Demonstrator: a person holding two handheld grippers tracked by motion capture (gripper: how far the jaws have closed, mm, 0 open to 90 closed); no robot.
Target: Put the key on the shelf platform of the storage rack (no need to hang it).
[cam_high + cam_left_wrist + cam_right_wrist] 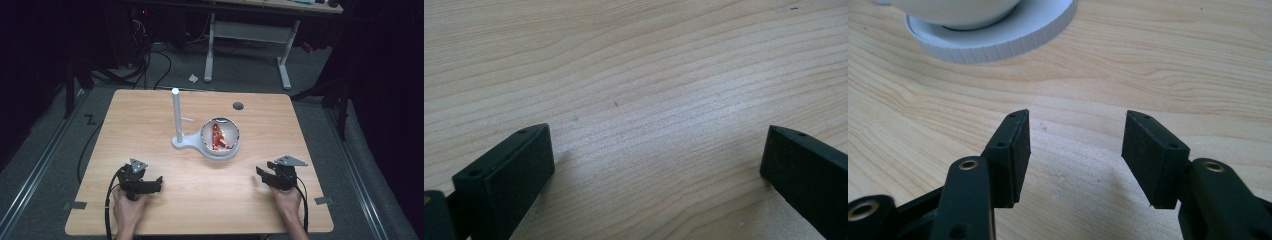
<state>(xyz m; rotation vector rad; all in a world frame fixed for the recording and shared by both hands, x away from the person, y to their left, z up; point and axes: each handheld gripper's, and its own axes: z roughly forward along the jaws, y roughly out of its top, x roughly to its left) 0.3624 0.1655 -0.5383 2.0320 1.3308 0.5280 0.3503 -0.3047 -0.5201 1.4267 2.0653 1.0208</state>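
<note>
Left gripper [159, 183]: in my left hand [128, 207], low over the near left of the table [150, 107], jaws spread wide with bare wood between them
Right gripper [261, 174]: in my right hand [287, 199], near right of the table, jaws parted with a clear gap, gripping nothing
Bowl [220, 135]: mid-table, white, seated on the round base of a stand, well apart from both grippers
Red thing [217, 137]: lying inside the bowl; I cannot tell what it is
Stand [176, 116]: white post upright just left of the bowl
Right gripper view: the ribbed base [998, 42] lies ahead of my jaws, apart from them
</note>
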